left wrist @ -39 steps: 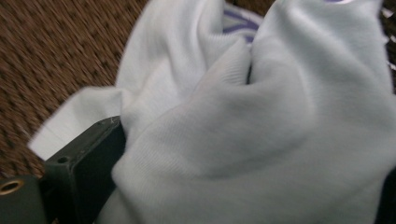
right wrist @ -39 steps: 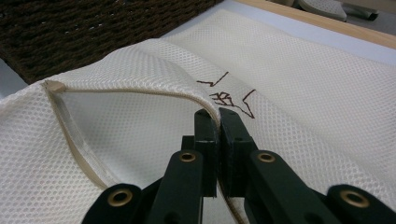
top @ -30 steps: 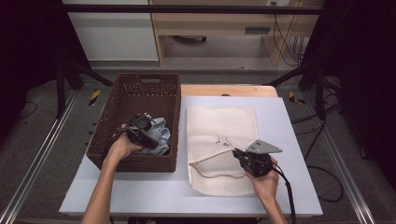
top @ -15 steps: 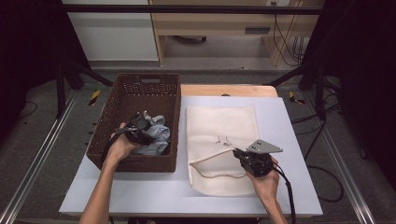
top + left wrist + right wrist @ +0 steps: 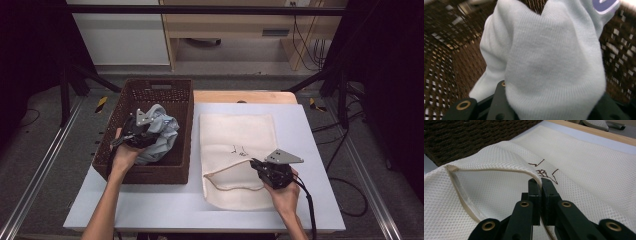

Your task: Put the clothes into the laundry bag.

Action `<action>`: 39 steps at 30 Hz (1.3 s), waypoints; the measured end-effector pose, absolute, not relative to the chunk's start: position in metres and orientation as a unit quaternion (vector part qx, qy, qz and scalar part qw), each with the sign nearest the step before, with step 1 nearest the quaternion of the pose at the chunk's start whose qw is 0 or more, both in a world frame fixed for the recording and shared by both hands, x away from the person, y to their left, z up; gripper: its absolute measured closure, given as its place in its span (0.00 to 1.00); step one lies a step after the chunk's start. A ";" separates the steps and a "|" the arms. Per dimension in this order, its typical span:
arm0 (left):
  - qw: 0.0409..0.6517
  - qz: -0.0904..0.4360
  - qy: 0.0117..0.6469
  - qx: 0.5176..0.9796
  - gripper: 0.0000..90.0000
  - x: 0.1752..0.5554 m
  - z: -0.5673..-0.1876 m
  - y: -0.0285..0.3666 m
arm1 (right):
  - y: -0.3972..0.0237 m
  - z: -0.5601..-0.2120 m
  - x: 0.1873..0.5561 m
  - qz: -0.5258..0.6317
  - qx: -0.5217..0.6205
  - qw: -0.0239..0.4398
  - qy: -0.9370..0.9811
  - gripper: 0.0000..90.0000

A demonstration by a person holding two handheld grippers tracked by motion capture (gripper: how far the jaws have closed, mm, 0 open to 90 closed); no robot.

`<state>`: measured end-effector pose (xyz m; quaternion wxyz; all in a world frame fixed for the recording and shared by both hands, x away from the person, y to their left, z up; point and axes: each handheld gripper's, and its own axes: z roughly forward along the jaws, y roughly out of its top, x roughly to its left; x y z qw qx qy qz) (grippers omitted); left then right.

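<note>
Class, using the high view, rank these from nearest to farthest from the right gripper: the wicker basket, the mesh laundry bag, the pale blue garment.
1. Mesh laundry bag: the right gripper is clamped on its open edge.
2. Wicker basket: left of the bag, its near wall alongside it.
3. Pale blue garment: inside the basket, held by the left gripper.

Left gripper [image 5: 145, 131] raised, jaws just closed and clamped, forearm angled up from the near edge, right gripper [image 5: 260, 167] low, jaws pinched tight, wrist level

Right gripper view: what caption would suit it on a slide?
Right gripper pinching the zipped edge of a cream mesh laundry bag, holding its mouth open.
</note>
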<state>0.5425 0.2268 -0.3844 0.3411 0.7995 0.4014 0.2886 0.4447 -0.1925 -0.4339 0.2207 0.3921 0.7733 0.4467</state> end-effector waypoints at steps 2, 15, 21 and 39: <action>0.362 0.298 0.406 0.784 0.70 0.541 -0.380 0.231 | -0.193 -0.434 0.445 0.446 0.393 0.220 0.773 0.97; 0.462 0.356 0.410 0.701 0.70 0.518 -0.334 0.249 | -0.194 -0.433 0.444 0.449 0.393 0.222 0.771 0.97; 0.494 0.369 0.401 0.678 0.70 0.502 -0.309 0.252 | -0.193 -0.433 0.444 0.448 0.394 0.221 0.771 0.97; 0.561 0.370 0.365 0.644 0.69 0.451 -0.252 0.246 | -0.194 -0.433 0.444 0.450 0.395 0.221 0.770 0.97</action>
